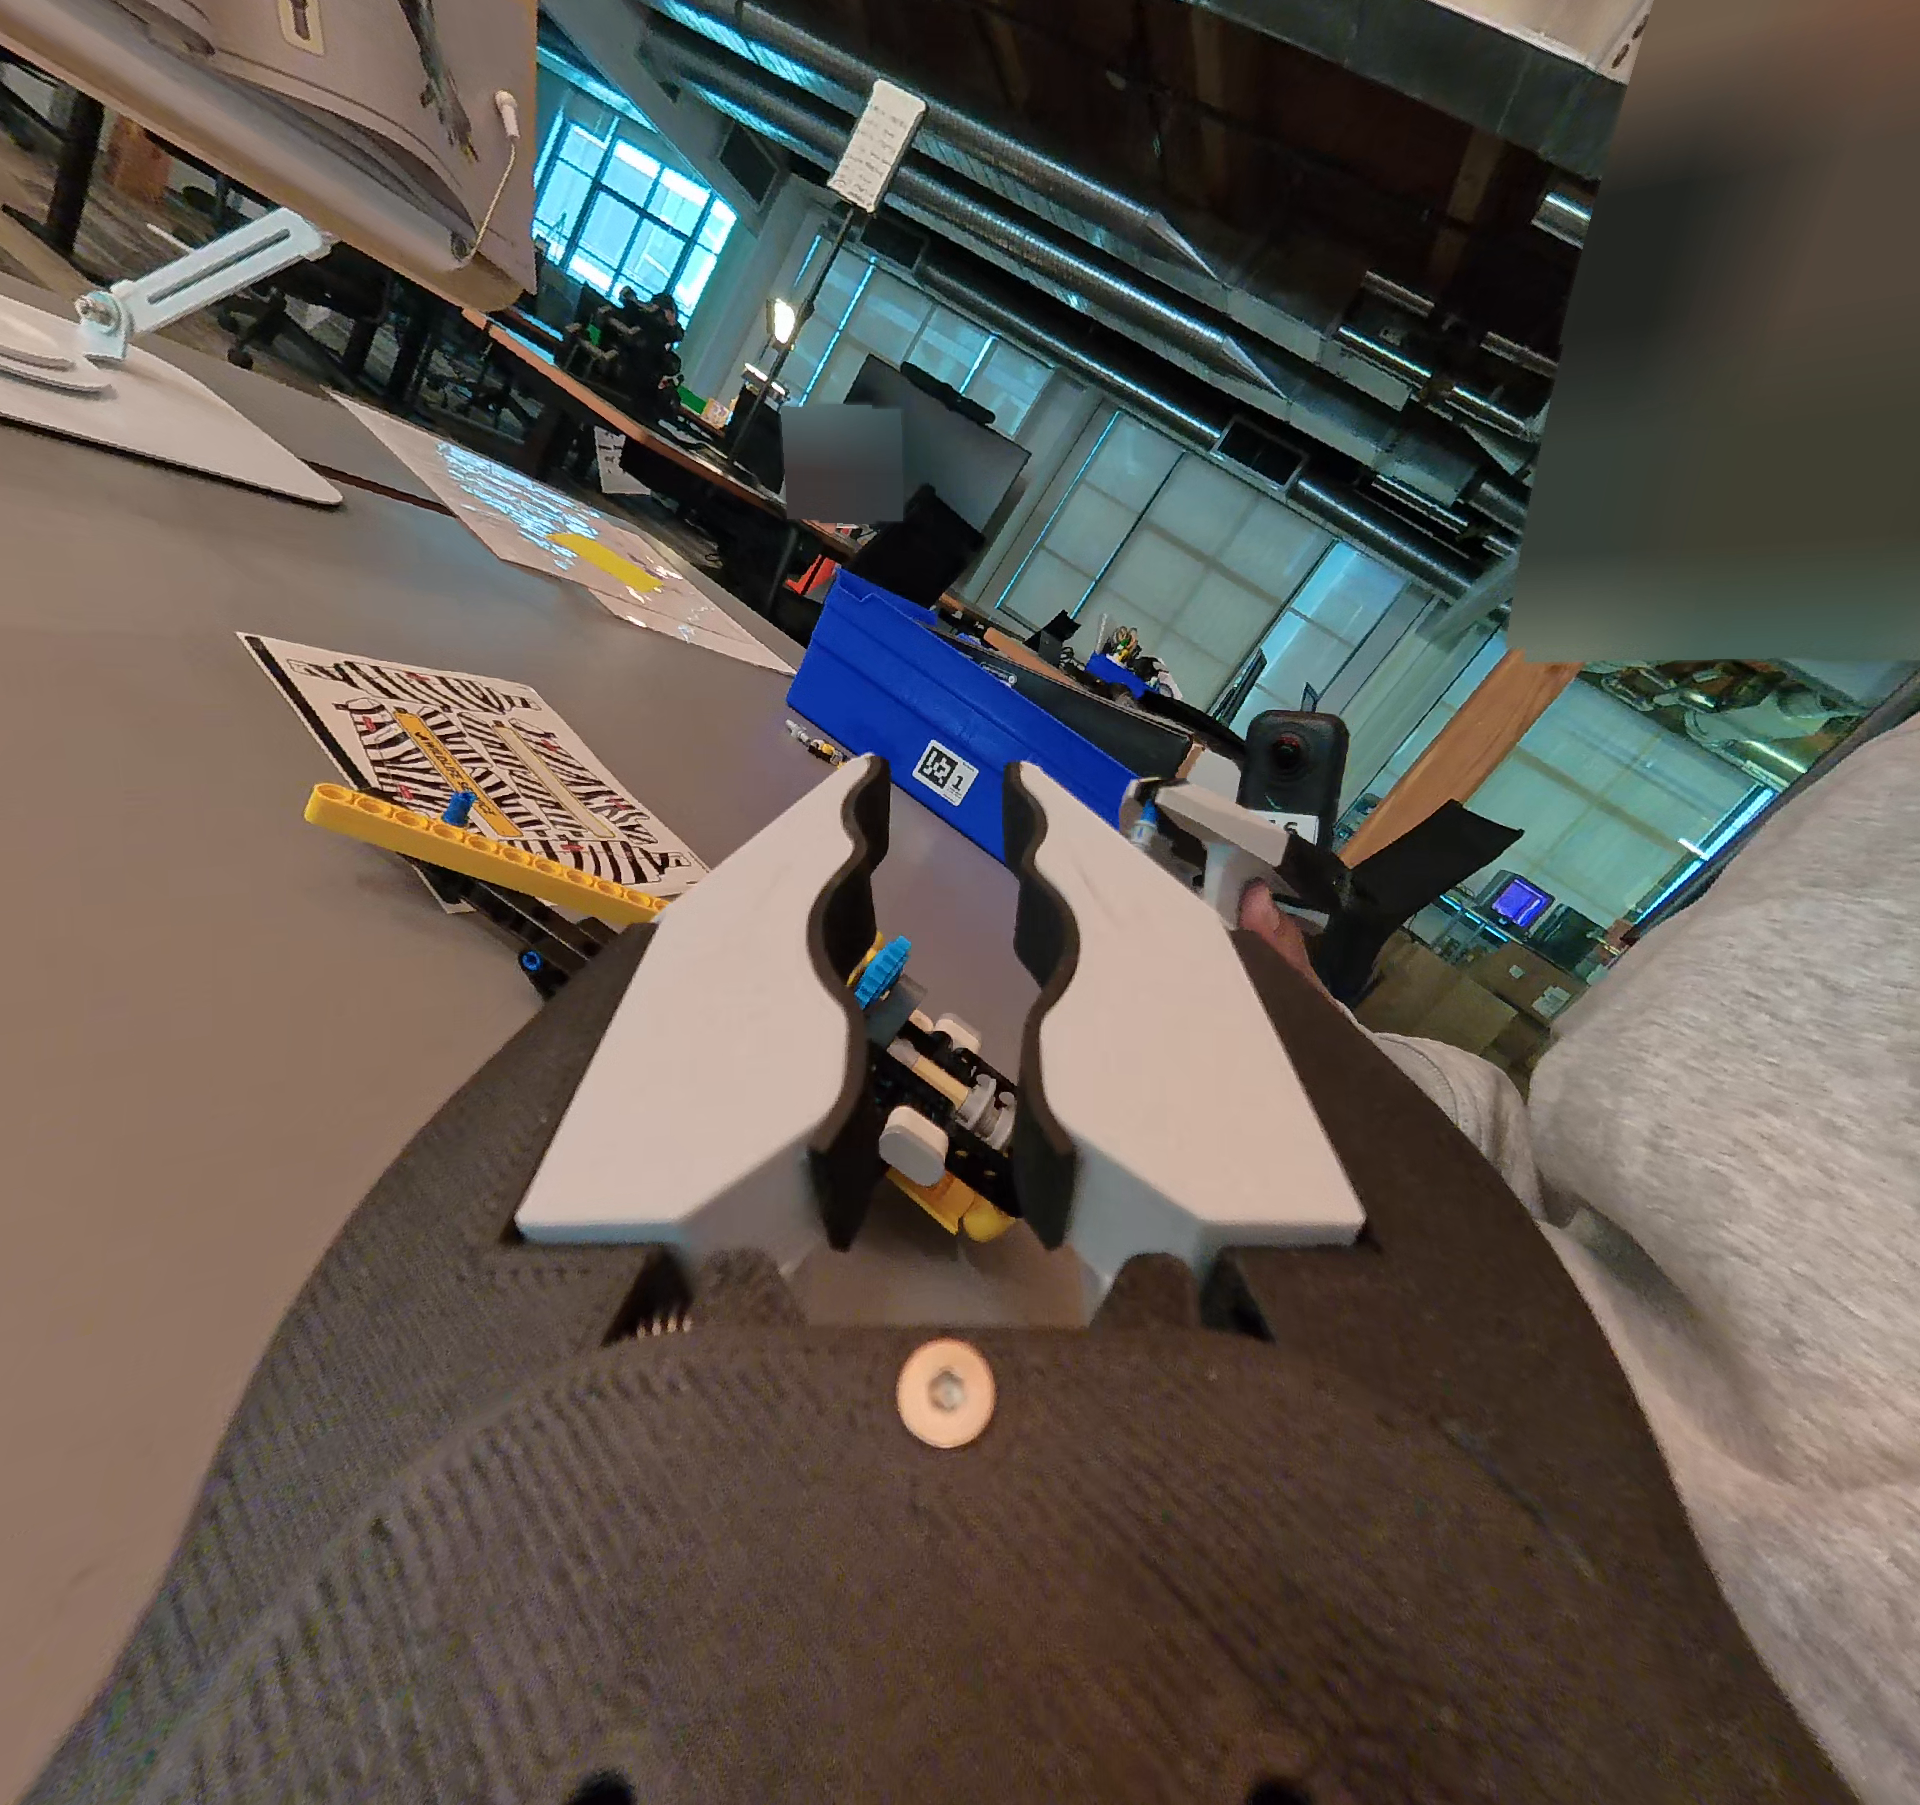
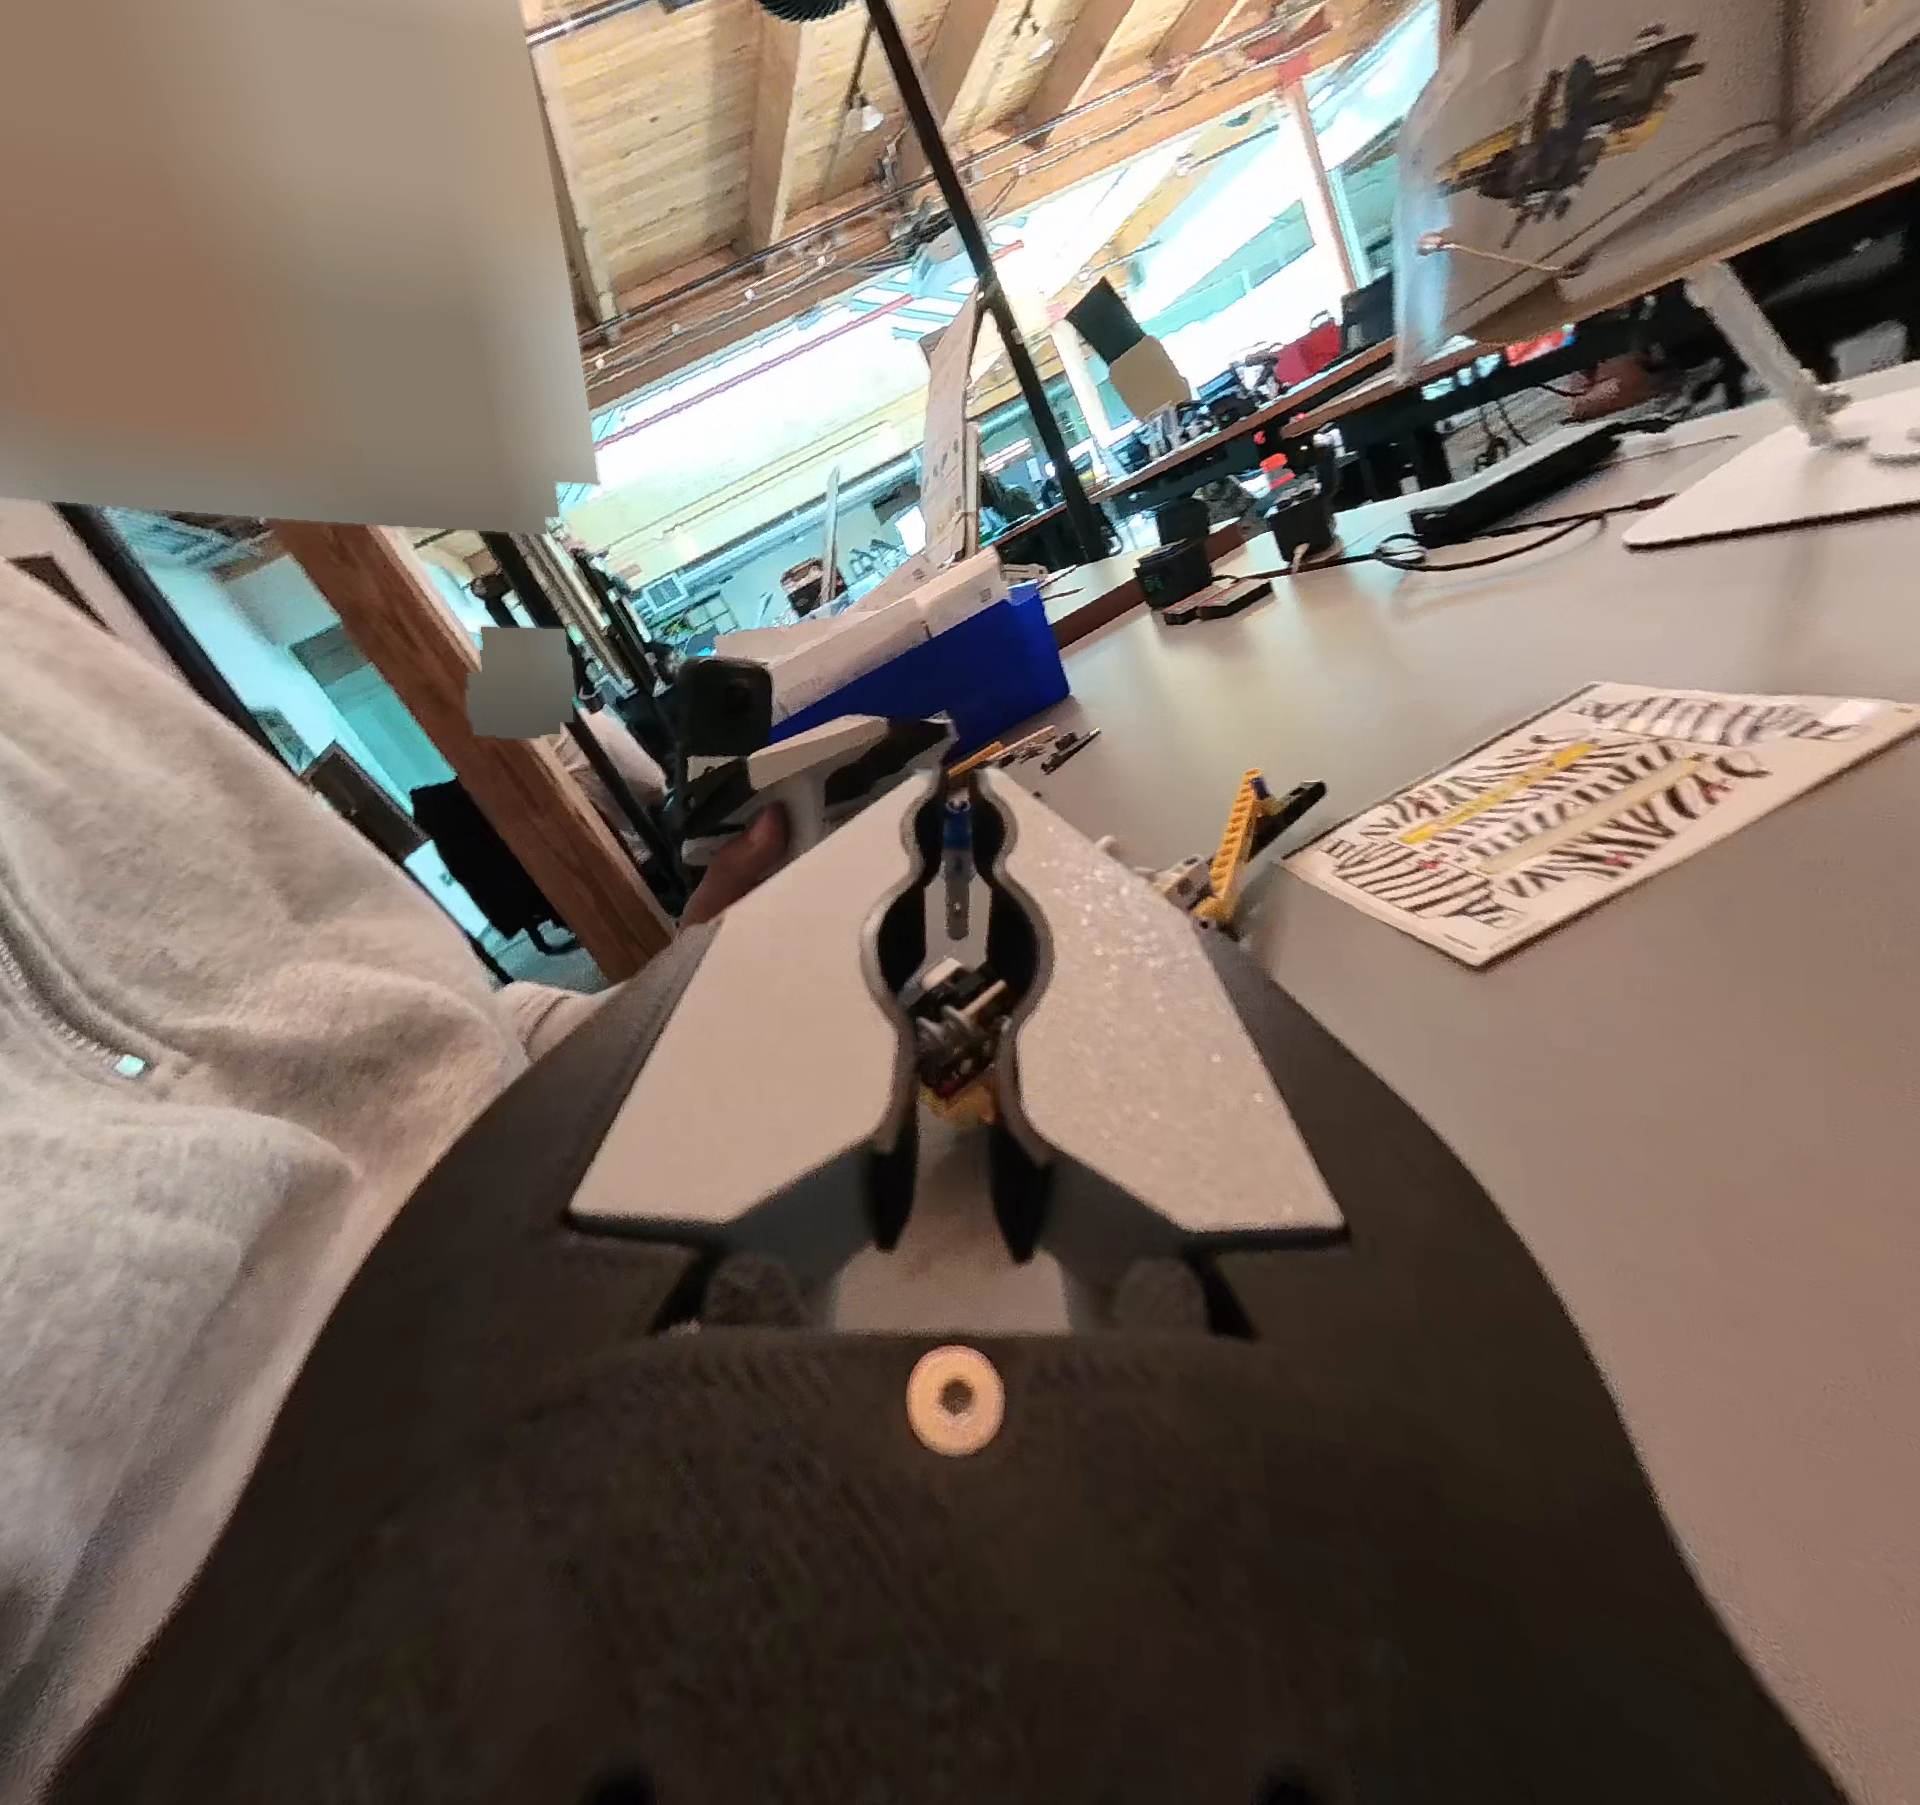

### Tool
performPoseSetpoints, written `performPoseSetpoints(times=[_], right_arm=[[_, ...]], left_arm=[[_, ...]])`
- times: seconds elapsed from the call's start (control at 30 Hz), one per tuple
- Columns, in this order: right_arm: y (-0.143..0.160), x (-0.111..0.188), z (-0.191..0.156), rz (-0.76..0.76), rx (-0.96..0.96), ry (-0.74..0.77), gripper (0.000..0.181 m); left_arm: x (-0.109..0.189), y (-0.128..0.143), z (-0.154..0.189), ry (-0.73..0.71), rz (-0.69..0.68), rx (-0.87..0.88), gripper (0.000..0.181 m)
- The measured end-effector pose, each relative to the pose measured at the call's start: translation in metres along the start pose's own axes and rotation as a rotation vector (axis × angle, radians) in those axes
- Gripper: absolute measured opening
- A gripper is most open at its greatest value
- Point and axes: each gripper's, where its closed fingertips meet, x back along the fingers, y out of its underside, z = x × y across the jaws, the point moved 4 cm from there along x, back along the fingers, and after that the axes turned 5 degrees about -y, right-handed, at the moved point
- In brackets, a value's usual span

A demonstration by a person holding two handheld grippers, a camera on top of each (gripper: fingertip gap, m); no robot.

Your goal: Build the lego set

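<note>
The left gripper [image 1: 943, 789] has its fingers a moderate way apart, straddling the black, yellow and white lego assembly [image 1: 940, 1090] that sits deep between them; whether the pads actually press on it I cannot tell. The right gripper [image 2: 958, 787] is nearly closed, pinching a slim blue-and-grey pin [image 2: 955, 862] near its tips, with the same assembly [image 2: 956, 1023] showing just behind.

The step in hand looks like seating that pin into the assembly. To do it well, the pin should be lined up straight with its hole before any push, and the left gripper should brace the assembly so it does not twist (a tilted pin would likely jam or slip out of the grip).

Counted, on the grey table [image 1: 156, 924]:
- one yellow beam [image 1: 478, 846] with a small blue peg on it, resting to the left on a dark piece
- one zebra-striped sticker sheet [image 1: 457, 747] beyond it
- one blue bin [image 1: 935, 706] far off, with a few small loose parts before it
- one open instruction book [image 2: 1621, 93] on a white stand [image 2: 1787, 488]
</note>
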Motion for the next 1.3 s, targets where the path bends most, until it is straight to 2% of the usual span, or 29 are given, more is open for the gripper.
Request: performPoseSetpoints(times=[0.23, 0.9, 1.17, 1.3], right_arm=[[-0.001, 0.002, 0.01, 0.049, -0.074, 0.062, 0.002], [0.005, -0.005, 0.006, 0.045, -0.085, 0.057, 0.002], [0.006, -0.01, 0.003, 0.056, -0.109, 0.017, 0.002], [0.001, -0.009, -0.006, 0.119, -0.125, -0.117, 0.002]], left_arm=[[0.0, 0.0, 0.0, -0.002, -0.001, 0.0, 0.02], [0.003, -0.002, -0.002, 0.005, 0.016, 0.015, 0.019], [0.003, -0.002, -0.004, 0.006, 0.016, 0.031, 0.02], [0.003, -0.002, -0.006, 0.009, 0.016, 0.045, 0.02]])
